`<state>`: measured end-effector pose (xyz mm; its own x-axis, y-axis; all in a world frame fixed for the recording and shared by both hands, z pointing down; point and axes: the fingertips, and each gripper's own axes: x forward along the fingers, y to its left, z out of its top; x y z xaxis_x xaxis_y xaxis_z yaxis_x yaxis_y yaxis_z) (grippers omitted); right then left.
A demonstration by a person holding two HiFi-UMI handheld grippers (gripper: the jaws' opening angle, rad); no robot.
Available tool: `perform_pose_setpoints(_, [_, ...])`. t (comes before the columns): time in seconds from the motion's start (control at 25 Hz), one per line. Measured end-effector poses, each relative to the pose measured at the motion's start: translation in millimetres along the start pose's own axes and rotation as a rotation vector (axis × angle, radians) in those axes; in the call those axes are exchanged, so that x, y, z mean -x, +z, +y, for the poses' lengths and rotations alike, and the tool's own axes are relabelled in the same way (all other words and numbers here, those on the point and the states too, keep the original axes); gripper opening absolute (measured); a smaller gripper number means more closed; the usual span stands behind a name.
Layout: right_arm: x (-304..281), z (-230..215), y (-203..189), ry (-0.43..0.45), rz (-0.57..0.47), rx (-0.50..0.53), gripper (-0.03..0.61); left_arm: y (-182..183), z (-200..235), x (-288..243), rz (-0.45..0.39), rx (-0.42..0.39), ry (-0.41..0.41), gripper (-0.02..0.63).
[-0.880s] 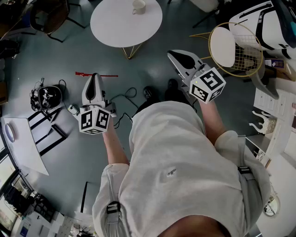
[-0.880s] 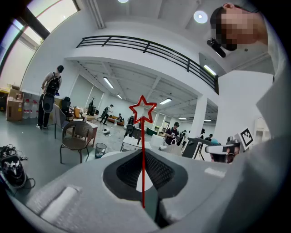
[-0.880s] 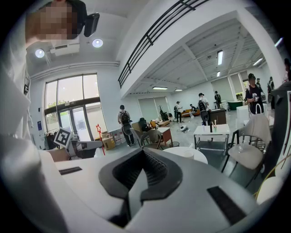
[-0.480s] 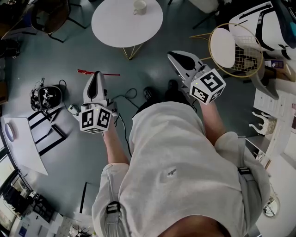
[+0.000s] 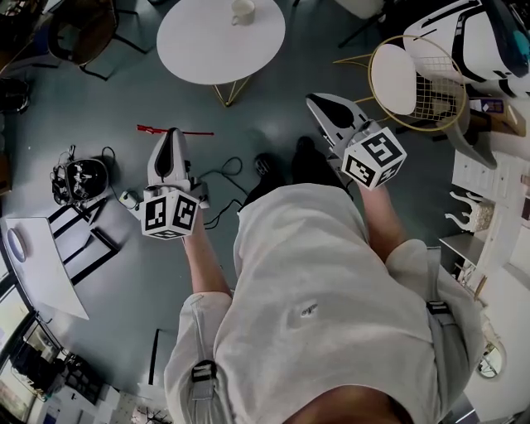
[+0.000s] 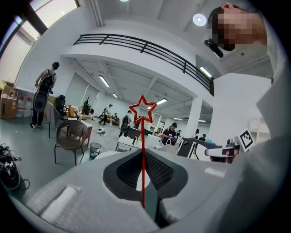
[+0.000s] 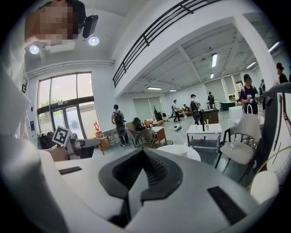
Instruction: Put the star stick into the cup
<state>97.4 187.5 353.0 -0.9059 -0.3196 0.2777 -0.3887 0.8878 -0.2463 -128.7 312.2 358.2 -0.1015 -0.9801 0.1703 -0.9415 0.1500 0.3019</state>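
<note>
The star stick [image 6: 142, 157] is clamped in the left gripper [image 5: 172, 139], whose jaws are pressed together on its thin red shaft. In the head view the stick lies crosswise to the gripper, sticking out to both sides. In the left gripper view the outlined star stands clear above the jaws. That grip looks chosen to leave one end free to go down into a cup, though the wrist would have to turn for that. The cup [image 5: 243, 10] sits near the far edge of the round white worktop [image 5: 207, 41], well ahead of the person, so the stick is in the air and not yet near its goal. The right gripper [image 5: 319, 101] is held forward at about the same height, its jaws drawn tight together with nothing between them, and seems only to be waiting. The worktop stands on thin gold legs on a grey floor [image 5: 99, 91]. Loose black cable [image 5: 225, 170] lies at the person's feet, and a gold wire chair [image 5: 406, 79] stands to the right. The room is a tall open hall with a railed balcony, strip lights, scattered chairs and people far off.
</note>
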Motion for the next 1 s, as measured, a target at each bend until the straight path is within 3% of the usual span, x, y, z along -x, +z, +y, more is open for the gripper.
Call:
perform_pose_setpoints(0.36, [9.0, -23.3, -6.1, -0.045, 0.009, -0.035, 0.008, -4.1, -8.9, -18.6, 0.020, -0.008, -0.014, 0.023])
perform_pose_setpoints(1.0, [-26.4, -122.5, 45.4, 0.038, -0.055, -0.057, 0.008, 26.0, -46.6, -105.8, 0.003, -0.040, 0.045, 0.023])
